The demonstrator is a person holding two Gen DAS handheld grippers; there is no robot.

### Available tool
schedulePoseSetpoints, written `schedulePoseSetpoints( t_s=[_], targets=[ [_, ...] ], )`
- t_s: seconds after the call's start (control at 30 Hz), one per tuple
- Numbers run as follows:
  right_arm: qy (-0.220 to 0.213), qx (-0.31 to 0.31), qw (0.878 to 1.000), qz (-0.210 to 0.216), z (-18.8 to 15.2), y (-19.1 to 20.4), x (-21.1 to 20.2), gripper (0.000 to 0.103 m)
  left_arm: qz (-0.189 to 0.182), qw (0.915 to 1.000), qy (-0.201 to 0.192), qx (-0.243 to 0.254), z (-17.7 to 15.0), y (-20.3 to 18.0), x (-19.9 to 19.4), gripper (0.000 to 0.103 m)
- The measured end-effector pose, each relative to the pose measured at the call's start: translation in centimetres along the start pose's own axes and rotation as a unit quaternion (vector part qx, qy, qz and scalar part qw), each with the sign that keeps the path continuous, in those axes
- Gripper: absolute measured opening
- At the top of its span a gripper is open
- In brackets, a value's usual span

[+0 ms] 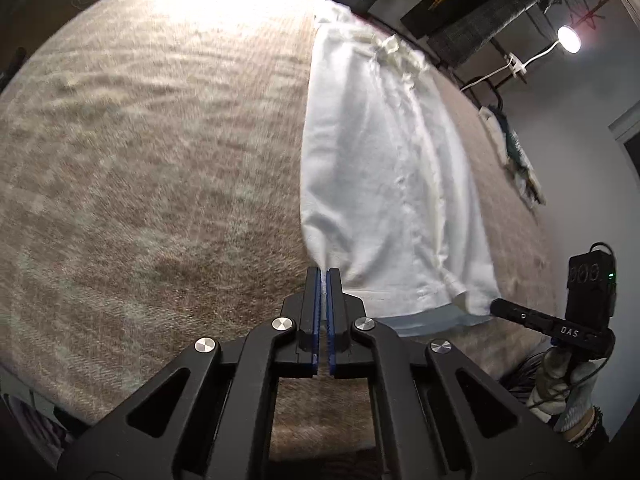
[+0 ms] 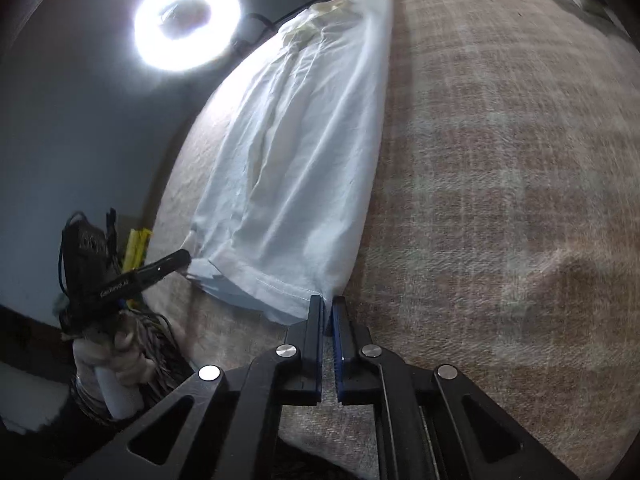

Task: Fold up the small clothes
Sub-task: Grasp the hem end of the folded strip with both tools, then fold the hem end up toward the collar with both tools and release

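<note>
White cotton garment point(image 1: 372, 168), folded lengthwise, laid on brown woven blanket point(image 1: 140, 160). Near hem corners were pinched by left gripper point(image 1: 324, 276) and right gripper point(image 2: 328, 304), presumably for folding it over.

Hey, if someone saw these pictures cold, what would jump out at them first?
A long white garment, folded into a narrow strip, stretches across the tan woven bedcover. The left gripper and right gripper each pinch a near hem corner. A glaring ring light shines beyond the cover's left edge.
</note>
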State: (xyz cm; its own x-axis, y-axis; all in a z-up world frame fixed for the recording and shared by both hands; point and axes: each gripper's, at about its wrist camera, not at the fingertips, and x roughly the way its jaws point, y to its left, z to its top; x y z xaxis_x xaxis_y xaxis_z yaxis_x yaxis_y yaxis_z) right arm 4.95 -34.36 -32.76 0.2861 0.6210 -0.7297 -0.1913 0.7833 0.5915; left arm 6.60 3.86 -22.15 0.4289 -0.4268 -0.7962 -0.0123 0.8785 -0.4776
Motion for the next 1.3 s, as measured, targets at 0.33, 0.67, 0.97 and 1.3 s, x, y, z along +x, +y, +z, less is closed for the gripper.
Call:
schedulePoseSetpoints(
  t_s=[0.33,0.67,0.97,1.3],
  targets=[
    [0.001,0.012,1.000,-0.009,0.0,0.1,-0.9,0.000,0.000,0.9999,0.015,-0.005,-0.2,0.1,0.5,0.000],
    [-0.030,0.041,0.998,0.039,2.8,-0.7,-2.1,0.001,-0.012,0.9998,-0.013,0.012,3.2,-1.4,-0.8,0.000],
    [-0.072,0.055,0.995,0.043,7.3,-1.6,-2.5,0.001,-0.008,0.9986,-0.044,0.027,9.3,-3.1,0.3,0.000],
    [-0.100,0.063,0.993,0.024,13.3,-2.1,-1.1,0.001,0.010,0.9989,-0.038,0.024,14.6,-2.6,4.4,0.000]
  ],
)
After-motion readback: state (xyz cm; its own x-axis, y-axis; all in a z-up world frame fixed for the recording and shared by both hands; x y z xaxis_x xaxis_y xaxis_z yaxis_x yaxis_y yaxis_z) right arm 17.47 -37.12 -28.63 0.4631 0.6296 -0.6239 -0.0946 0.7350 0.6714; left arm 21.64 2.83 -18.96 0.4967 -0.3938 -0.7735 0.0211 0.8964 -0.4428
